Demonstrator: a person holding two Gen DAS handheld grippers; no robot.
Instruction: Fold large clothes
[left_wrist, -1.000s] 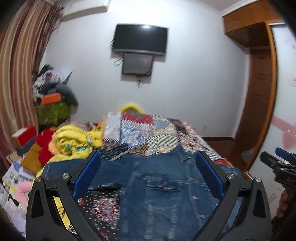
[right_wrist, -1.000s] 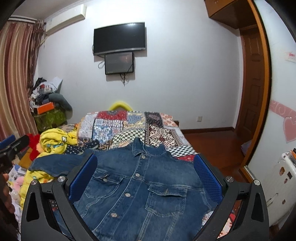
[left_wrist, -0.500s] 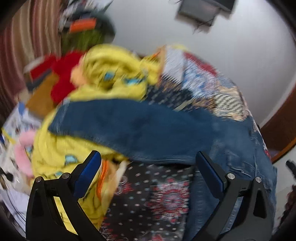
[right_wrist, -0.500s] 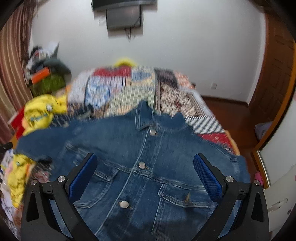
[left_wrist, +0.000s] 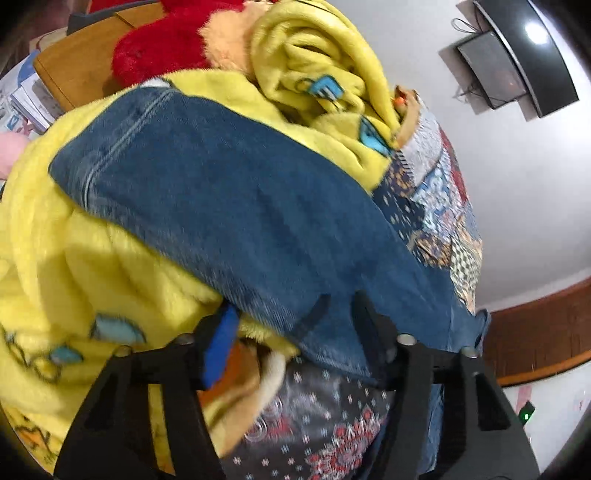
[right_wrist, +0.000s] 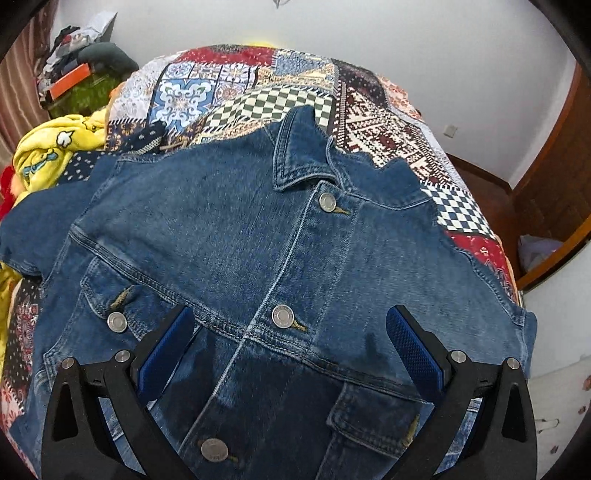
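A blue denim jacket (right_wrist: 258, 240) lies front up and buttoned on the patchwork bed cover, collar toward the far wall. Its sleeve (left_wrist: 229, 206) stretches out to the left over a yellow fleece blanket (left_wrist: 74, 266). My left gripper (left_wrist: 295, 332) is at the lower edge of that sleeve with its jaws narrowed around the denim edge; one finger is partly under the cloth. My right gripper (right_wrist: 288, 347) is open and empty, low over the jacket's chest near the middle button.
The patchwork bed cover (right_wrist: 258, 88) spreads beyond the jacket. A red plush toy (left_wrist: 159, 44) and a wooden box (left_wrist: 81, 70) sit at the bed's left. A wall TV (left_wrist: 532, 55) hangs on the far wall. A wooden door (right_wrist: 554, 177) is on the right.
My left gripper has swung left and down to the sleeve and narrowed its jaws around its edge. My right gripper has dropped closer to the jacket's front, still open.
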